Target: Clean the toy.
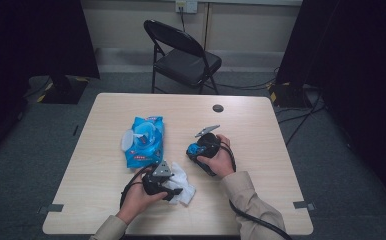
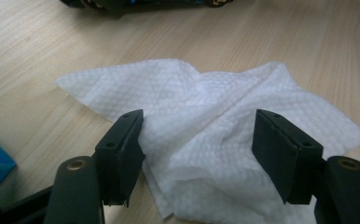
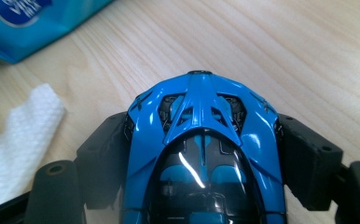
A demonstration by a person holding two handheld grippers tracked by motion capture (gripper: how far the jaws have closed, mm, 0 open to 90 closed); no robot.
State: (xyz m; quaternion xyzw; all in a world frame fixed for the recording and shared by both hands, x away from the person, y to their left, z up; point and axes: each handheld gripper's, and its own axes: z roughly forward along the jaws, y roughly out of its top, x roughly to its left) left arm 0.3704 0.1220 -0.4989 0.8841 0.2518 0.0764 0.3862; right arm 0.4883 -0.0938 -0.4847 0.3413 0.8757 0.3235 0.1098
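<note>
Firmly, the blue toy car sits between the jaws of the right gripper, which press on both its sides just above the wooden table. Near it, the left gripper stands with jaws apart over the white wipe. Farther lies the blue wipes pack.

One blue toy car, one white wipe, one blue wipes pack, one folding chair, two grippers.
</note>
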